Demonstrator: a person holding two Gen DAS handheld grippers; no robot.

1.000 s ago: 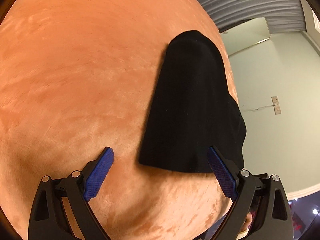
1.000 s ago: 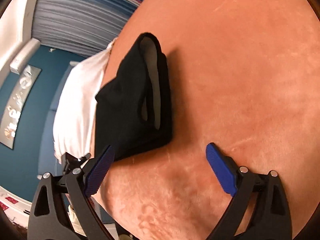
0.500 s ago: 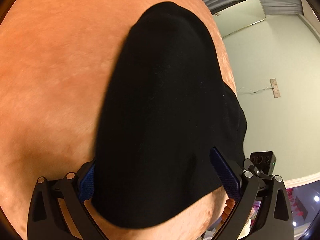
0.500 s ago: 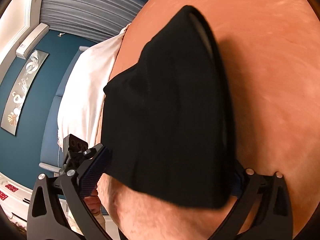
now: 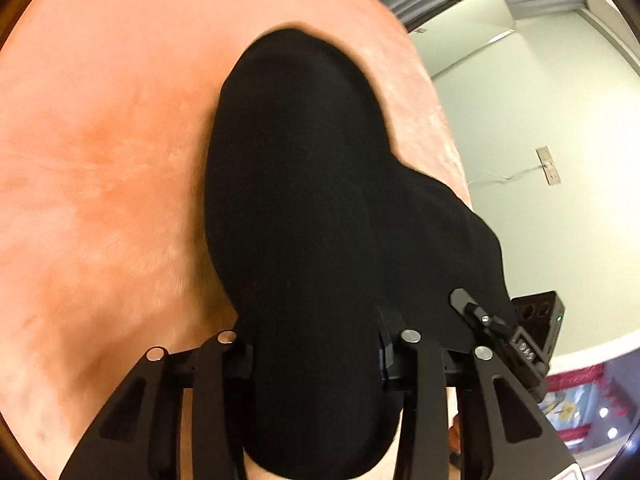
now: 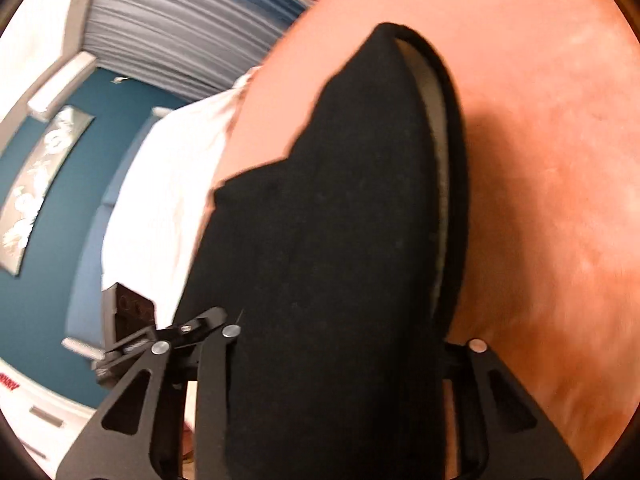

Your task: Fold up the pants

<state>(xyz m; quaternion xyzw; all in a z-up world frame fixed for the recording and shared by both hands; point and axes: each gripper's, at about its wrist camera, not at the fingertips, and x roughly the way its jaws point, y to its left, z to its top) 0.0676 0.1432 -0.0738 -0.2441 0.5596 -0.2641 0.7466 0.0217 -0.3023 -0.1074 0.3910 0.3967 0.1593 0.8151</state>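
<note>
The black pants (image 5: 304,208) lie folded on an orange velvety bed (image 5: 100,152), and the near end drapes right over both sets of fingers. So I honestly can't tell if the left gripper (image 5: 316,356) or right gripper (image 6: 340,344) is pinching anything. Only the right view shows a grey lining edge (image 6: 434,128), a white pillow (image 6: 168,200) and a teal wall (image 6: 52,216). The left view has a pale green wall (image 5: 520,128).

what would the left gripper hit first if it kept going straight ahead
The black pants: the left gripper already has the cloth bunched between its fingers. Beyond that lies the orange blanket, though depth is hard to judge.
</note>
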